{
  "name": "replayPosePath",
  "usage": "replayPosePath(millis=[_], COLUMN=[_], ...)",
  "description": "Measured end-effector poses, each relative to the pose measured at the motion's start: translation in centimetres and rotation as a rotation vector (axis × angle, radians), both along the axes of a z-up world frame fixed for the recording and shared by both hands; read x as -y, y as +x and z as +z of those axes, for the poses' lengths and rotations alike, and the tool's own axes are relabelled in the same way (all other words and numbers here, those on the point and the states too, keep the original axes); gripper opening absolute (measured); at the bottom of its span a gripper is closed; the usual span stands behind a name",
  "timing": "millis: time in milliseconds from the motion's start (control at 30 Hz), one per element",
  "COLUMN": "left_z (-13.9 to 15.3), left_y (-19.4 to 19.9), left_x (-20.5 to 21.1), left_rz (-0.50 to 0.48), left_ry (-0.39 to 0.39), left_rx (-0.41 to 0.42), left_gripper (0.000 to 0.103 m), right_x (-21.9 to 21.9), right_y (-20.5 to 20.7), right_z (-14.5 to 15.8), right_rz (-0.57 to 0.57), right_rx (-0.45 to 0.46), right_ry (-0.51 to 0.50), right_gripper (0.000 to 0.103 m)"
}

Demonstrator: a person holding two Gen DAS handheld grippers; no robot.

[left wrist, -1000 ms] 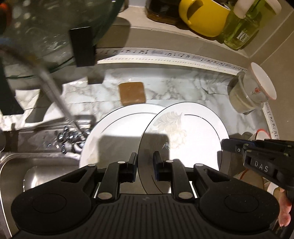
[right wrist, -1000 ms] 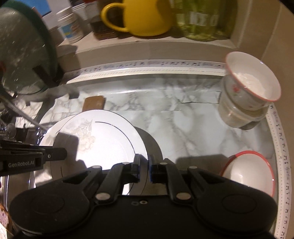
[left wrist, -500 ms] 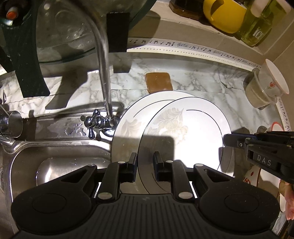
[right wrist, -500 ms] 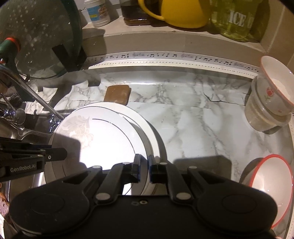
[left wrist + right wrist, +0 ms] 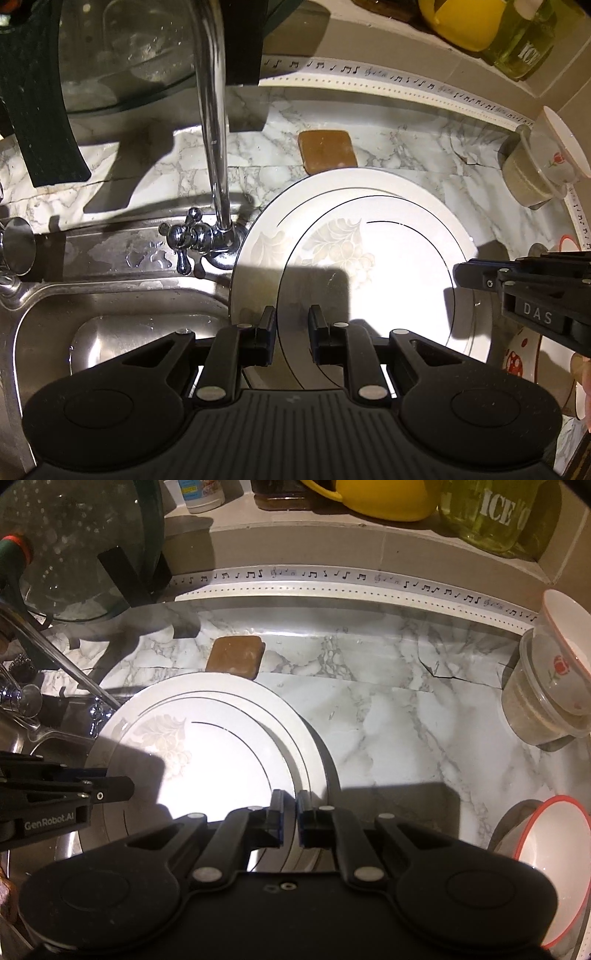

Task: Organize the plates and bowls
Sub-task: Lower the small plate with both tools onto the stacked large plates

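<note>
Both tools pinch top plate (image 5: 388, 280): left tool (image 5: 291, 332) at 9 o'clock rim, right tool (image 5: 290, 818) at 3. Uneven release → slides off lower plate (image 5: 258, 266) twd sink (image 5: 122, 325).

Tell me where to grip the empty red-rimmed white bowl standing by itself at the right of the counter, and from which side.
Grip the red-rimmed white bowl by its thin rim, one finger inside and one outside the wall. It sits upright and open, and flares too wide to span. Come from above on its left side, probably with the right hand-held gripper, since the marble counter lies bare there.
</note>
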State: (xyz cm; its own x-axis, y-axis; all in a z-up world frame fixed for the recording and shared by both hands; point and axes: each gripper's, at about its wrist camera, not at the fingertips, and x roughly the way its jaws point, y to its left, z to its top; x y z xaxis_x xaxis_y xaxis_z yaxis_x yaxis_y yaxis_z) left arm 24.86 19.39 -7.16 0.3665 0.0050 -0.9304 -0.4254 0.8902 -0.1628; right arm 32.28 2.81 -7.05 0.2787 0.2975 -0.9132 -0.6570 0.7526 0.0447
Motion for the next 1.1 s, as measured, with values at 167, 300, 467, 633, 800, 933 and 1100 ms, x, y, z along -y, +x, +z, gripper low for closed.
replayPosePath(millis=[167, 300, 467, 633, 800, 933, 1100], left_z=[-0.1, -0.1, -0.2, 0.1, 0.8, 1.8, 2.8], left_y=[0.2, 0.3, 0.1, -0.3, -1.3, -2.5, -4.0], left_x=[0.2, 0.1, -0.2, 0.0, 0.0, 0.3, 0.7], left_rz=[-0.008, -0.009, -0.023, -0.055, -0.077, -0.108, -0.134], left_ry=[0.015, 0.008, -0.013, 0.012, 0.015, -0.007, -0.001], left_rx=[0.003, -0.001, -0.011, -0.006, 0.005, 0.036, 0.078], left_gripper=[0.017, 0.017, 0.017, 0.017, 0.017, 0.017, 0.018], right_x=[0.0, -0.1, -0.1, -0.2, 0.6, 1.7, 3.3], right_y=[0.0, 0.1, -0.1, -0.5, -0.6, -0.4, 0.0], right_z=[-0.5, -0.4, -0.5, -0.4, 0.4, 1.3, 1.9], right_rz=[0.003, 0.006, 0.017, 0.023, 0.01, -0.012, -0.052], right_rx=[-0.002, -0.002, -0.001, 0.01, 0.006, 0.01, 0.003], right_ry=[-0.014, -0.014, -0.022, -0.025, -0.001, 0.031, 0.059], right_gripper=[0.007, 0.007, 0.008, 0.011, 0.018, 0.019, 0.025])
